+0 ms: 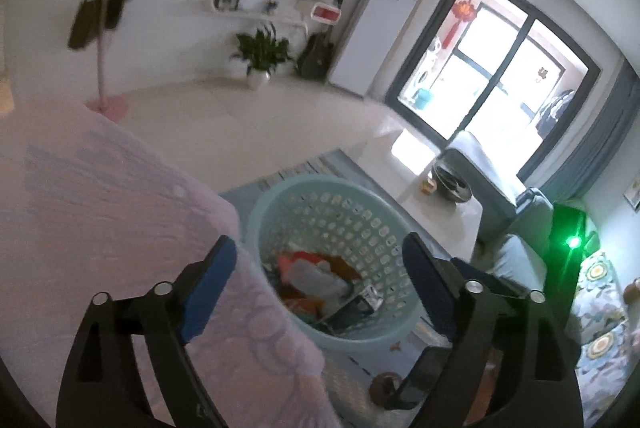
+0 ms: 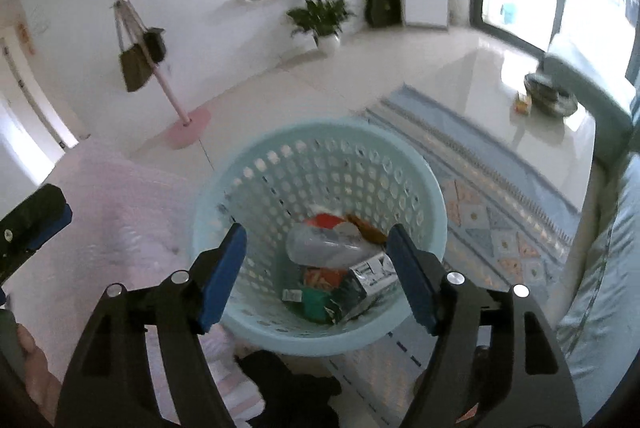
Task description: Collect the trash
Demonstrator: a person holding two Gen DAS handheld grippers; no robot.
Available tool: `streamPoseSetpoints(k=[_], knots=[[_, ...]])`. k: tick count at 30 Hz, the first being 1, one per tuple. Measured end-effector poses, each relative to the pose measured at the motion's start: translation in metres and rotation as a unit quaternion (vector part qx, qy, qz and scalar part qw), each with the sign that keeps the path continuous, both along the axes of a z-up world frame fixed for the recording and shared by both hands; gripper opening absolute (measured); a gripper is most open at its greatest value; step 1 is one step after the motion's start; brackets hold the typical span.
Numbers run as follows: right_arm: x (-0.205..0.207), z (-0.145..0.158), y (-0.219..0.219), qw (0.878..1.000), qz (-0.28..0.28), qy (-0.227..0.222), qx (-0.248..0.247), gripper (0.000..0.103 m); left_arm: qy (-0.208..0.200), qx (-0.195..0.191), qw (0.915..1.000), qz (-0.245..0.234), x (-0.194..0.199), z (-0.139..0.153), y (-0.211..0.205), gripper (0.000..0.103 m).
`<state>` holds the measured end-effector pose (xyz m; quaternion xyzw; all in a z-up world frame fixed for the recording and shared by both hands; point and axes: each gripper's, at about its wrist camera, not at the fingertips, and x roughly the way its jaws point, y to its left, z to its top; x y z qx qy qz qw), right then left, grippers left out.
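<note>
Perforated round plastic basket (image 2: 320,164) sits under my left gripper (image 1: 316,288) and right gripper (image 2: 316,276), both spread empty above crumpled wrappers (image 2: 332,248).

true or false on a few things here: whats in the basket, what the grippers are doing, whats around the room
1. The pale blue perforated plastic basket holds a clear plastic bottle. True.
2. The right gripper is clamped on the bottle. False: its jaws stand apart above the basket with nothing between the pads.
3. The left gripper is open and empty. True.
4. The basket stands on the white low table. False: it sits on the floor at the edge of the patterned blue rug.
5. A green potted plant stands by the far wall. True.
</note>
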<state>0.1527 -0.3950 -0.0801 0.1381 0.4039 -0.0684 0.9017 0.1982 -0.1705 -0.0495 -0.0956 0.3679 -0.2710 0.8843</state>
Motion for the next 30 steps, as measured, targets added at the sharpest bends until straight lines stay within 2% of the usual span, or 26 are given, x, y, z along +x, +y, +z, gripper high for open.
streamPoseSetpoints(k=[4, 7, 10, 13, 16, 18, 20, 25, 28, 30], knots=[[-0.026, 0.038, 0.031, 0.998, 0.016, -0.063, -0.021, 0.073, -0.050, 0.004, 0.9983, 0.029, -0.033, 0.025, 0.031, 0.090], [-0.047, 0.062, 0.058, 0.992, 0.026, -0.114, -0.043, 0.075, -0.094, 0.026, 0.9928, 0.069, -0.061, 0.039, 0.054, 0.095], [-0.068, 0.079, 0.087, 0.983, 0.027, -0.165, -0.072, 0.075, -0.139, 0.064, 0.9803, 0.125, -0.091, 0.046, 0.078, 0.095], [-0.087, 0.085, 0.113, 0.969, 0.013, -0.217, -0.116, 0.075, -0.162, 0.075, 0.9707, 0.161, -0.110, 0.047, 0.099, 0.095], [-0.098, 0.084, 0.129, 0.962, 0.011, -0.239, -0.128, 0.075, -0.189, 0.088, 0.9550, 0.211, -0.125, 0.044, 0.123, 0.095], [-0.103, 0.086, 0.136, 0.960, 0.014, -0.251, -0.121, 0.075, -0.221, 0.120, 0.9357, 0.248, -0.133, 0.044, 0.126, 0.095], [-0.107, 0.088, 0.143, 0.958, 0.017, -0.262, -0.118, 0.075, -0.250, 0.149, 0.9215, 0.258, -0.139, 0.045, 0.122, 0.095], [-0.113, 0.087, 0.158, 0.957, 0.021, -0.262, -0.123, 0.075, -0.239, 0.130, 0.9258, 0.262, -0.139, 0.039, 0.131, 0.095], [-0.112, 0.080, 0.159, 0.961, 0.016, -0.250, -0.122, 0.075, -0.242, 0.125, 0.9235, 0.270, -0.142, 0.040, 0.137, 0.095], [-0.110, 0.075, 0.160, 0.964, 0.016, -0.239, -0.117, 0.075, -0.221, 0.104, 0.9326, 0.265, -0.137, 0.038, 0.144, 0.096]])
